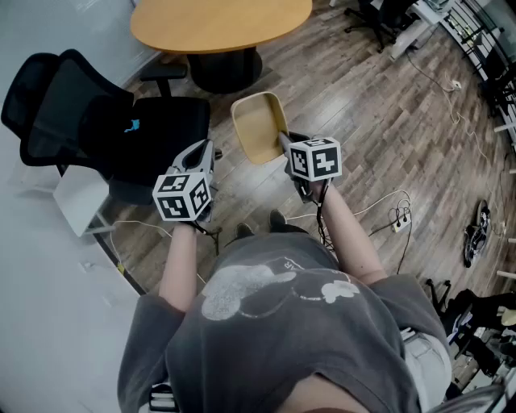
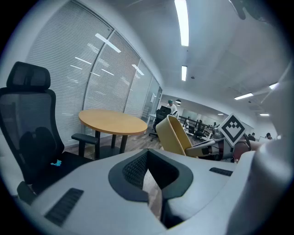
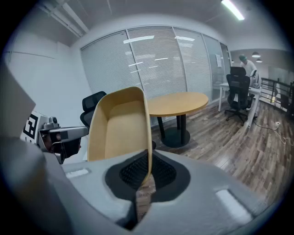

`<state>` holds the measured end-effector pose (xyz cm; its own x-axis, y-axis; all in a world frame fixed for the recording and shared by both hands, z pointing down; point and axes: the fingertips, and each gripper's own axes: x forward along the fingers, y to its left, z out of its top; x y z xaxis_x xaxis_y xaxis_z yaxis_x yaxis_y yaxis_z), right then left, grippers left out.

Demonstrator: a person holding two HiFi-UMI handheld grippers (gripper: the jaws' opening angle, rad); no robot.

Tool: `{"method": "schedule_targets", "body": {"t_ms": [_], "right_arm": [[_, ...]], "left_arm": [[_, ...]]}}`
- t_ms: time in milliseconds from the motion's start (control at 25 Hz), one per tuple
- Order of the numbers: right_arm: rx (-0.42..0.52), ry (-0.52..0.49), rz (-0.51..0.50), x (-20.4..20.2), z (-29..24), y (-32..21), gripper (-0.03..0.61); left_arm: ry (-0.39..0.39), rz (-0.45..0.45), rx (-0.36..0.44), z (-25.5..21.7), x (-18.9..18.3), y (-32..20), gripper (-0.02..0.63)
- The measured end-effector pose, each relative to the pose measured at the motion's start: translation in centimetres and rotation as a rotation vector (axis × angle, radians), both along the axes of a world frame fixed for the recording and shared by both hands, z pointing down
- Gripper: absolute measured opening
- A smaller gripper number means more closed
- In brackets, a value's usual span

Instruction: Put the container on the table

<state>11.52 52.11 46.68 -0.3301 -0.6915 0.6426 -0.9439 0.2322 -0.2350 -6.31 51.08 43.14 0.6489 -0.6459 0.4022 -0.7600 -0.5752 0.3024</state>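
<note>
right gripper (image 3: 146, 183) clamped on the container (image 1: 260, 127), held in the air short of the round table (image 1: 222, 22).

its jaws are pressed together on one thin side wall of the container, a smooth tan tub with rounded corners that stands tilted up on edge beyond the jaws, hollow side turned toward the left gripper (image 2: 151, 181). that one sits just beside it, jaws drawn almost together with nothing between them. container and table are apart, with bare wood-plank floor (image 1: 387, 121) below and open floor out to the right, where loose cables (image 1: 387, 211) lie. the table has a smooth pale wooden top on a dark pedestal. a black mesh-backed office chair (image 1: 105, 121) crowds the left side, close by the left gripper.
</note>
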Motion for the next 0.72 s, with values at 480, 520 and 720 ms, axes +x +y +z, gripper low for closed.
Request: {"method": "schedule_targets", "body": {"t_ms": [480,520,720], "right_arm": [[-0.003,-0.005,-0.025,-1.5,0.2,0.7,0.002],[-0.007,-0.005,-0.025,-1.7,0.3,0.9,0.002],[-0.003,-0.025,-0.018,-2.5,0.9,1.2,0.002]], "left_arm": [[0.008,0.01,0.001,0.1,-0.9,0.6,0.006],[0.008,0.012,0.001,0.1,-1.0,0.7,0.006],[0.007,0.018,0.002,0.7,-1.8,1.1,0.006]]}}
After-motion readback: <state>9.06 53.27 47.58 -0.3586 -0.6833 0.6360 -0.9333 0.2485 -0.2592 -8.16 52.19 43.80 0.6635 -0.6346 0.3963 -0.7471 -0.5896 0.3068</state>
